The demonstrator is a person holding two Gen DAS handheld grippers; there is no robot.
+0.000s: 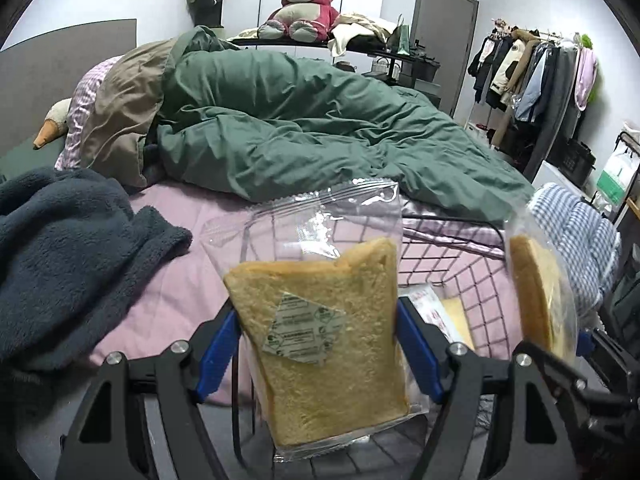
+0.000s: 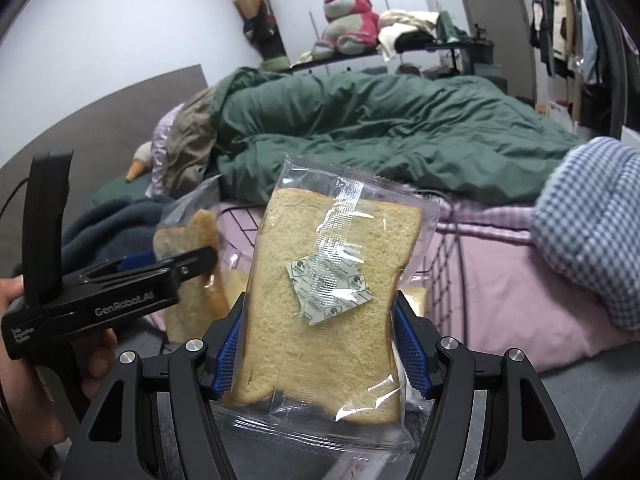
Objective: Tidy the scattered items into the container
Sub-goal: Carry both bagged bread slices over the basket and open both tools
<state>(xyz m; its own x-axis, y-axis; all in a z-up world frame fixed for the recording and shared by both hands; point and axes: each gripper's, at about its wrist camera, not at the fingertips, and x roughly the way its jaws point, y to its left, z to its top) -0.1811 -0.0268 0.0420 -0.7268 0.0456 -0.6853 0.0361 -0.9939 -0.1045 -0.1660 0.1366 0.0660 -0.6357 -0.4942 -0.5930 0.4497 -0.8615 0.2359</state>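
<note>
Each tool grips one bagged bread slice by its side edges, blue pads pressing the wrapper, so the slice stands upright and the loose sealed end of the bag sticks up clear of the fingers. The left tool (image 1: 318, 344) holds the left slice (image 1: 320, 340); the right tool (image 2: 320, 344) holds the right slice (image 2: 328, 300). Both slices hang above the wire basket (image 1: 460, 256), which stands at the near edge of the bed (image 1: 168, 240). That height and position suit a drop into the basket, which I judge to be the step in hand. Gripping by the edges also keeps the soft bread from being crushed flat.

Counted: two tools, two held slices, one basket. Each held bag carries one small sachet (image 2: 328, 292). Inside the basket lie more pale packets (image 1: 444, 316), probably two, though the held bread hides much of them. Behind the basket, one green duvet (image 1: 300, 128); left of it, one dark blanket (image 1: 72, 248).
</note>
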